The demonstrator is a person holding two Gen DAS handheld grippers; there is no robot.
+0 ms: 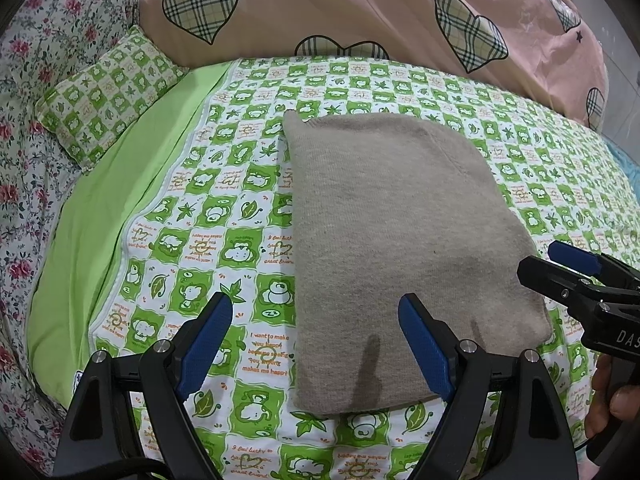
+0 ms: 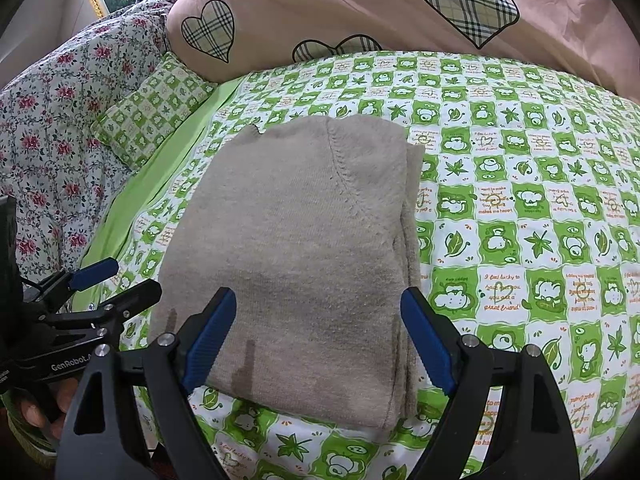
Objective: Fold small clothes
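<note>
One folded beige knit garment point(image 2: 296, 264) lies flat on the green checked bedsheet point(image 2: 520, 200), toward its near edge; its folded-under layers show only as stacked edges on one side. Both the left gripper point(image 1: 316, 344) and right gripper point(image 2: 320, 340) hover wide open, holding nothing, their bodies cut off below.

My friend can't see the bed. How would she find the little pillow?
Start at the big pink quilt with plaid hearts at the far end of the bed. Go left and down its edge to where the flowery blanket begins; the small pillow lies there beside the plain green strip. It has the same green-and-white squares as the sheet, but it is puffy and raised.
</note>
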